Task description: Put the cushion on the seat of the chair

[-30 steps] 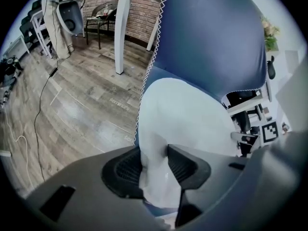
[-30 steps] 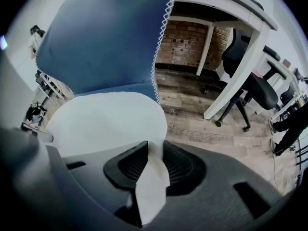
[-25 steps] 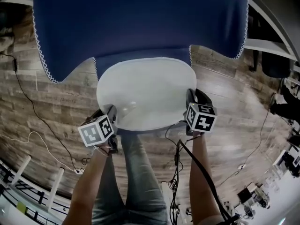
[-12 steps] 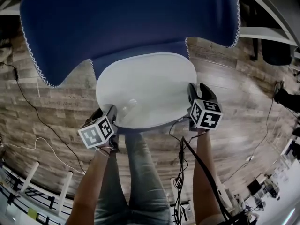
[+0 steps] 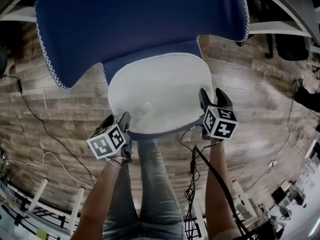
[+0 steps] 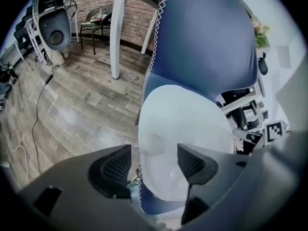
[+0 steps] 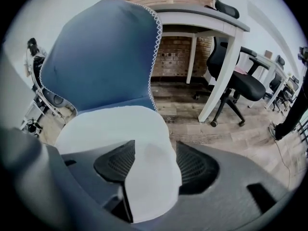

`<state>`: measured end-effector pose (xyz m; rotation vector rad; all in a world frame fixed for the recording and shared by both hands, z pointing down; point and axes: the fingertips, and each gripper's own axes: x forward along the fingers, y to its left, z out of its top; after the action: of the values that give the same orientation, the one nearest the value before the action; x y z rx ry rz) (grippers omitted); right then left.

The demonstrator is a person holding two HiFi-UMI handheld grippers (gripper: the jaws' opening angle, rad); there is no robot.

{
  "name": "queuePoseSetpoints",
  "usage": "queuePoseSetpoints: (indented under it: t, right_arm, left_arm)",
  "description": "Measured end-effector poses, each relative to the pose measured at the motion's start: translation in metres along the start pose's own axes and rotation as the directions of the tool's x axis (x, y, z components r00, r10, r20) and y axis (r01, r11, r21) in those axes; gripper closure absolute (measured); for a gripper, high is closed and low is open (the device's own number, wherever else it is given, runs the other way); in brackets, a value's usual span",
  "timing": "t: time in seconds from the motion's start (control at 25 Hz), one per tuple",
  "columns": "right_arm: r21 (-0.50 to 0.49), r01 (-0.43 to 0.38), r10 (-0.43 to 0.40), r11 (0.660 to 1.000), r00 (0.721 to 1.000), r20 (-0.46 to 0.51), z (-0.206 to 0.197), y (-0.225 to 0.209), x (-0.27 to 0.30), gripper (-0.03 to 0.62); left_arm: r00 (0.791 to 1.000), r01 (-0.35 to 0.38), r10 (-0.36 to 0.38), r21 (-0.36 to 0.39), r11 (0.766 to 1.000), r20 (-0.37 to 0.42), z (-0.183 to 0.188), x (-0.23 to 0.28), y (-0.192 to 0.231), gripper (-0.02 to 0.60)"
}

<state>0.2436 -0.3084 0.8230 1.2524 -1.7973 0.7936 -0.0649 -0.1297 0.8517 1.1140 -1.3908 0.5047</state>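
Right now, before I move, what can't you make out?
Chair base and legs: hidden in every view by its blue cover and the cushion.
Chair top: cut off by the head view's upper edge.
Seat: almost all under the cushion, so flat contact is unclear.
Left gripper: cushion edge lies between the jaws; pinched or loose, unclear.

Movement forward is barred by the navy fabric chair back point(image 5: 142, 24); open wood-plank floor point(image 5: 55, 114) is left at both sides.
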Motion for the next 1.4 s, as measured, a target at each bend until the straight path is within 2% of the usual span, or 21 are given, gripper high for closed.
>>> queuePoseSetpoints:
  t: [0.16,0.28,0.44,0.56,0.72,0.88,0.96,1.04,1.16,1.28,1.4]
  right_arm:
    - [0.022,0.022,-0.022,1.0,0.999,0.025,-0.001,0.009,-0.021,0.326]
    - [0.054,0.028,-0.031,0.998,0.998,0.053,-0.002,0.014,-0.037,0.329]
    - [0.11,0.03,-0.04,0.993,0.995,0.089,-0.008,0.031,-0.061,0.335]
    - [0.157,0.027,-0.046,0.987,0.992,0.121,-0.01,0.046,-0.084,0.339]
    - [0.231,-0.012,-0.034,0.973,0.98,0.195,0.001,0.07,-0.124,0.356]
    - [0.276,-0.036,-0.041,0.961,0.962,0.271,0.021,0.09,-0.177,0.392]
    - [0.288,-0.039,-0.056,0.957,0.948,0.312,0.033,0.097,-0.205,0.443]
    - [0.292,-0.028,-0.08,0.956,0.933,0.352,0.044,0.101,-0.233,0.474]
    - [0.295,0.001,-0.125,0.956,0.906,0.404,0.06,0.104,-0.276,0.547]
    - [0.306,0.023,-0.169,0.952,0.872,0.459,0.078,0.106,-0.317,0.588]
    - [0.332,0.023,-0.195,0.943,0.846,0.496,0.094,0.104,-0.355,0.589]
  left_arm:
    - [0.999,0.034,-0.034,-0.01,0.999,0.009,0.001,-0.012,0.009,0.308]
    - [0.996,0.038,-0.037,-0.013,0.999,0.076,0.02,-0.031,0.016,0.308]
    - [0.98,0.044,-0.055,0.061,0.997,0.189,0.051,-0.07,0.017,0.308]
    - [0.967,0.085,-0.118,0.147,0.985,0.226,0.062,-0.096,0.002,0.308]
    - [0.947,0.141,-0.221,0.315,0.939,0.234,0.069,-0.134,-0.025,0.308]
    - [0.919,0.174,-0.315,0.474,0.863,0.237,0.079,-0.187,-0.05,0.31]
    - [0.904,0.202,-0.359,0.51,0.836,0.231,0.086,-0.213,-0.06,0.324]
    - [0.89,0.208,-0.381,0.52,0.828,0.25,0.097,-0.24,-0.069,0.388]
    - [0.868,0.176,-0.396,0.561,0.809,0.299,0.114,-0.282,-0.084,0.5]
    - [0.835,0.164,-0.447,0.629,0.76,0.322,0.133,-0.319,-0.108,0.54]
    - [0.807,0.168,-0.494,0.677,0.717,0.323,0.147,-0.353,-0.135,0.558]
